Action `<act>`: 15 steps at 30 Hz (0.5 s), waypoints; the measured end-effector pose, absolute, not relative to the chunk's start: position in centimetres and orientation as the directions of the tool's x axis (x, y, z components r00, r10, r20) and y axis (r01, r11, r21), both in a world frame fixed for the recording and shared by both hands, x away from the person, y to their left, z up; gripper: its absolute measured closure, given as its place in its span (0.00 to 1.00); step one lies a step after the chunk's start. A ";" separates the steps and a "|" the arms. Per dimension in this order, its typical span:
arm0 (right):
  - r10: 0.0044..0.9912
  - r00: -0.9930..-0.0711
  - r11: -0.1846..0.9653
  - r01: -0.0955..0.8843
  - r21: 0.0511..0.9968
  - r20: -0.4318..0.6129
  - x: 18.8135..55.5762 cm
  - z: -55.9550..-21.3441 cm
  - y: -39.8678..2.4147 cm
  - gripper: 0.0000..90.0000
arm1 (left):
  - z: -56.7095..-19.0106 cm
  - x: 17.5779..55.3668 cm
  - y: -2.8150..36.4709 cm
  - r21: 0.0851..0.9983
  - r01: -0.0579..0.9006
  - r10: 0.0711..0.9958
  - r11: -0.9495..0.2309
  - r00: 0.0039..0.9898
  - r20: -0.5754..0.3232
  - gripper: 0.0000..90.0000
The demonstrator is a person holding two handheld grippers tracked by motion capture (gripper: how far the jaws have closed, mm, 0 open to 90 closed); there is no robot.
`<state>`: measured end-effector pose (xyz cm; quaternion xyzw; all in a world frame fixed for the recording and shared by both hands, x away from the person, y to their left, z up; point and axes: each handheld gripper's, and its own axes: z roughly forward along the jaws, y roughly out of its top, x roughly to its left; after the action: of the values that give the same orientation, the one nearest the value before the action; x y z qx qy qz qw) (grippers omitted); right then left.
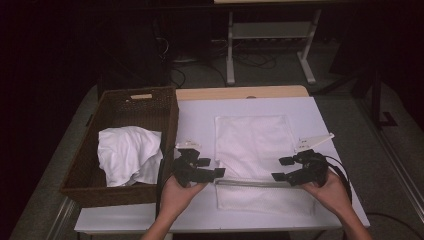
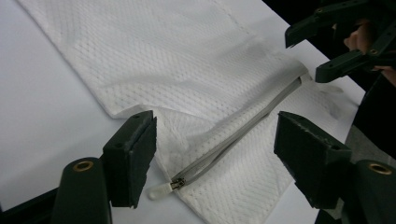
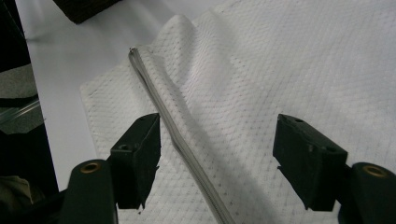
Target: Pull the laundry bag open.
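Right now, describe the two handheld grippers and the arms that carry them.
Both the left gripper and the right gripper are black, each with two blocky jaws and brass-coloured rivets at the jaw arms. Each carries a pale three-cornered plate on top. A black cable loops from the right one. The forearms are bare, no sleeves in view.

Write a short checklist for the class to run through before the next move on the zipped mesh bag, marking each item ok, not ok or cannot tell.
1. Left gripper open, nothing pinched: ok; the jaws stand wide apart above the cloth.
2. Right gripper open, nothing pinched: ok.
3. Mesh bag lying flat on the table: not ok; the cloth is ruffled along the zip.
4. Zip pull within the left gripper's reach: ok; it lies between its jaws.
5. Zip fully shut: cannot tell.
6. Basket beside the bag holding the white cloth: ok.
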<state>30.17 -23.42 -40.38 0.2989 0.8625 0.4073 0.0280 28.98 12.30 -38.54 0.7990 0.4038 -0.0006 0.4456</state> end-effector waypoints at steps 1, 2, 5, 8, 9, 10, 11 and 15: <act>0.536 -0.820 0.489 0.495 0.718 0.200 30.3 -40.4 -23.4 0.35 | -38.4 29.0 12.3 0.711 0.646 0.642 -0.277 0.675 -0.363 0.31; 0.533 -0.822 0.489 0.492 0.721 0.200 30.4 -40.4 -23.4 0.34 | -38.3 29.1 12.4 0.712 0.645 0.638 -0.277 0.678 -0.366 0.31; 0.527 -0.827 0.491 0.485 0.723 0.197 30.6 -40.5 -23.2 0.34 | -38.0 29.2 12.5 0.714 0.642 0.625 -0.281 0.686 -0.371 0.30; 0.520 -0.831 0.498 0.483 0.720 0.197 30.7 -40.4 -22.8 0.34 | -37.8 29.4 12.7 0.713 0.642 0.614 -0.283 0.692 -0.380 0.29; 0.517 -0.834 0.502 0.478 0.720 0.193 30.8 -40.4 -22.7 0.34 | -37.7 29.5 12.8 0.713 0.642 0.612 -0.283 0.693 -0.381 0.28; 0.513 -0.836 0.503 0.477 0.720 0.195 30.8 -40.4 -22.6 0.33 | -37.5 29.5 12.9 0.714 0.641 0.609 -0.283 0.695 -0.382 0.28; 0.507 -0.840 0.506 0.473 0.721 0.196 30.9 -40.4 -22.5 0.33 | -37.4 29.5 13.0 0.713 0.641 0.607 -0.284 0.695 -0.384 0.28; 0.486 -0.853 0.517 0.455 0.724 0.189 31.1 -40.4 -22.0 0.33 | -36.9 29.5 13.2 0.711 0.642 0.593 -0.286 0.702 -0.395 0.28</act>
<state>31.13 -21.97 -40.35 0.2703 0.8708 0.4102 0.0186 29.54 13.16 -36.93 0.8013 0.3852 -0.0271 0.4569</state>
